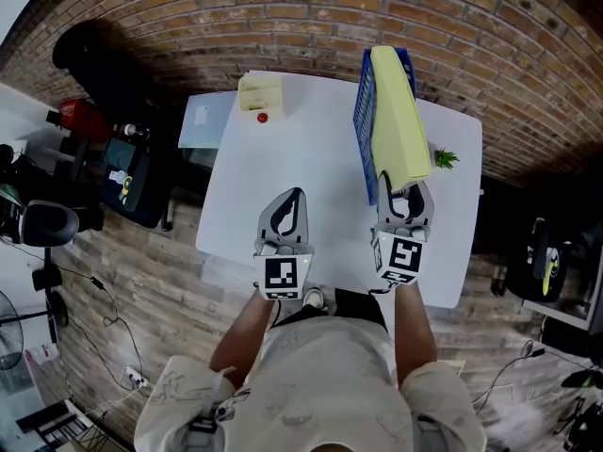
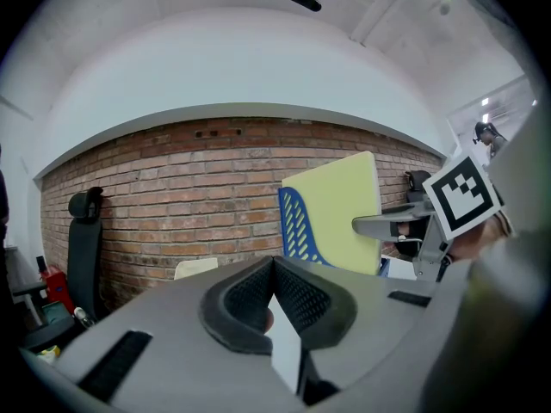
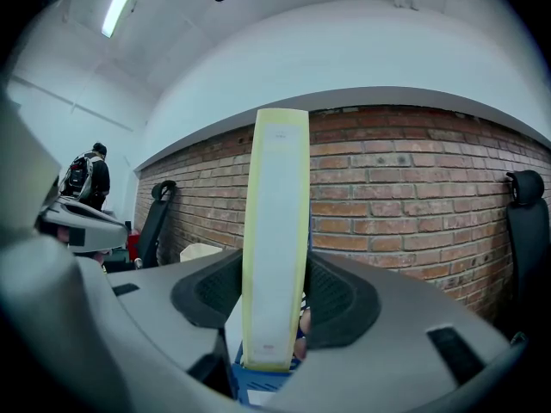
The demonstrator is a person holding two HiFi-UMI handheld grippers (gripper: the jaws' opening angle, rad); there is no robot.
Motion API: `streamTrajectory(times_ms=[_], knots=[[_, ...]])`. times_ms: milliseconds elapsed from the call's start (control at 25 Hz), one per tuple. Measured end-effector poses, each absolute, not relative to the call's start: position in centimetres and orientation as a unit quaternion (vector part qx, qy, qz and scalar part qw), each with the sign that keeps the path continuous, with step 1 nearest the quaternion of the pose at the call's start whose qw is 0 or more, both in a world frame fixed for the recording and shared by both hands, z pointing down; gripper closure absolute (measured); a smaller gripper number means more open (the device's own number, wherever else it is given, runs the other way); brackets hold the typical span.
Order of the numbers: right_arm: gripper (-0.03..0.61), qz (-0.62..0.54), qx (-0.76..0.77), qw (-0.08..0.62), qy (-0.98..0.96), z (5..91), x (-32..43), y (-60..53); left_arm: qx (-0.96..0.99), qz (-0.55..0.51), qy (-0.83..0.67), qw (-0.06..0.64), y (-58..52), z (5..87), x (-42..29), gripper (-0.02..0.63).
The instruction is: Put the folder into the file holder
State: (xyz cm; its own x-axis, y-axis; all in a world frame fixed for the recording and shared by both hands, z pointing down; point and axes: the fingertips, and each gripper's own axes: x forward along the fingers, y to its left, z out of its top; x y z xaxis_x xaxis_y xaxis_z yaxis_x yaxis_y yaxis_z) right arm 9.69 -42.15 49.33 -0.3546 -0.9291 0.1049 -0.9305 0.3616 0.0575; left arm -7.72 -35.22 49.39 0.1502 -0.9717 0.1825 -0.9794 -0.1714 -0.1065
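The pale yellow folder stands on edge inside the blue file holder on the white table, at the right. My right gripper straddles the folder's near end. In the right gripper view the folder fills the space between the jaws, with a slim gap by the right pad, and the holder's rim shows below. My left gripper hovers over the table's middle, shut and empty. In its own view its tips meet, with folder and holder to the right.
A cream box and a small red thing sit at the table's far left. A little green plant lies right of the holder. A brick wall runs behind, black chairs stand around, and a person is far off.
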Motion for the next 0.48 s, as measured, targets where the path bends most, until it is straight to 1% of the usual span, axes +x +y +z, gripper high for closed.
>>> streamTrajectory(times_ms=[120,160,240,360,480], knots=[[0.346,0.009,0.565,0.058,-0.823,49.3,10.0,-42.2,0.763,0.100,-0.638,0.020,-35.2,49.2,-7.3,0.602],[0.329,0.010,0.563,0.057,-0.824,49.3,10.1,-42.2,0.765,0.098,-0.637,0.019,-35.1,49.2,-7.1,0.601],[0.272,0.011,0.561,0.055,-0.826,49.1,10.2,-42.2,0.766,0.097,-0.635,0.017,-35.1,49.0,-6.9,0.601],[0.245,0.008,0.568,0.051,-0.822,48.6,10.8,-42.3,0.768,0.096,-0.633,0.014,-35.0,48.8,-6.6,0.601],[0.244,0.000,0.576,0.048,-0.816,48.1,11.2,-42.2,0.772,0.096,-0.628,0.009,-35.0,48.6,-6.3,0.603]])
